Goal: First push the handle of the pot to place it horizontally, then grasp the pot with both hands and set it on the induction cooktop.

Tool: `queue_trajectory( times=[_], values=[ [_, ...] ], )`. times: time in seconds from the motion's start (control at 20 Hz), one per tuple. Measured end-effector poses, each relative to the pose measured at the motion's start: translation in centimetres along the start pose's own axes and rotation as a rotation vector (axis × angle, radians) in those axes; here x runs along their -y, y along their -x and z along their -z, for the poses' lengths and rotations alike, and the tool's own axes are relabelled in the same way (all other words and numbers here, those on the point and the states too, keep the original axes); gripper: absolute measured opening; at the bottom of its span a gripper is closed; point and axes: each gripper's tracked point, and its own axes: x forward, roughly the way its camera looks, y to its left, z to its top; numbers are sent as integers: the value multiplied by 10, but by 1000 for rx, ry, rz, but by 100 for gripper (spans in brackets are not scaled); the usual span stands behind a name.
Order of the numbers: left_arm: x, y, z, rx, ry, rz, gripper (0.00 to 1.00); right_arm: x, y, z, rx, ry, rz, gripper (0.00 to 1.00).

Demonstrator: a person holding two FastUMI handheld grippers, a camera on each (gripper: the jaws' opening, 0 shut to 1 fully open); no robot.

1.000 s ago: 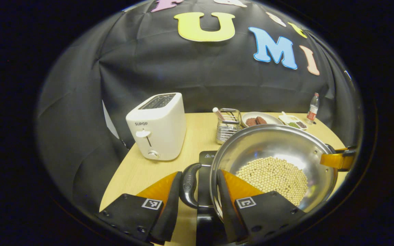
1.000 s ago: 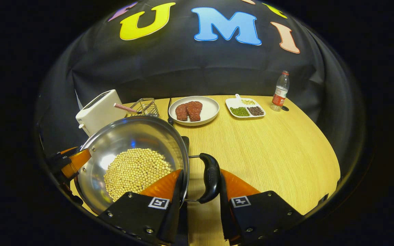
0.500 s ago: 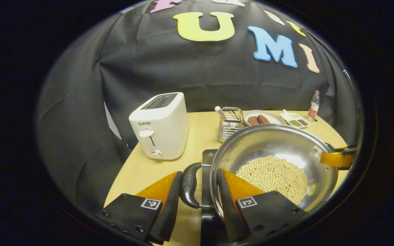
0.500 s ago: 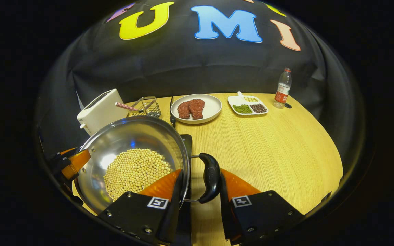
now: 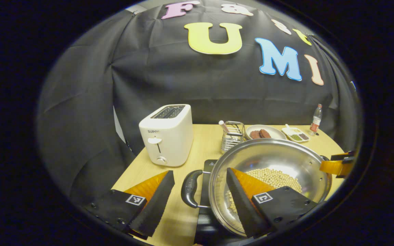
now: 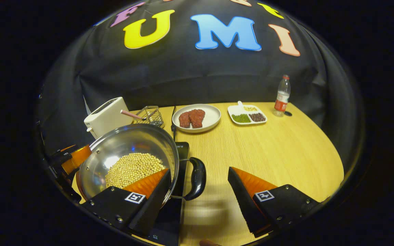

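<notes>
So the round stainless steel pot full of pale beans (image 5: 268,167) sits on the flat black induction cooktop (image 6: 180,160). Both the left gripper (image 5: 200,188) and right gripper (image 6: 198,186) are spread wide around the black side handles, pressing nothing, so the pot looks placed.

Bare tabletop (image 6: 268,150) open right of the pot (image 6: 128,160), toaster (image 5: 168,135) and wire rack (image 5: 233,131) crowding its left-rear, plate (image 6: 197,118) seemingly well behind.

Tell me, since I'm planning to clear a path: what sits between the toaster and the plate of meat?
In the left gripper view, a wire basket holding a striped straw stands between the toaster and the plate of meat.
</notes>
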Motion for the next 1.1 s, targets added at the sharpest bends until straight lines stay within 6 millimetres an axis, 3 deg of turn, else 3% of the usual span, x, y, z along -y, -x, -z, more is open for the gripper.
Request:
queue_trajectory(
  times=[0.2,0.35,0.4,0.45,0.6,0.7,0.9,1.1],
  values=[
    [15,34,-33,97,-16,-9,99,16,37,-38,168,87,17,100],
    [44,69,-60,177,-24,3,98,29,84,-60,271,133,23,100],
    [55,82,-68,198,-24,6,94,35,98,-65,301,142,22,99],
    [68,94,-74,217,-23,6,98,43,111,-68,321,146,20,99],
    [108,137,-94,288,-15,17,100,70,147,-70,361,133,14,99],
    [135,171,-102,324,-17,26,96,94,170,-67,371,117,22,99],
    [186,229,-109,385,-26,48,95,138,215,-56,397,81,46,99],
    [222,281,-113,433,-31,61,98,172,262,-49,412,57,60,99]
  ],
)
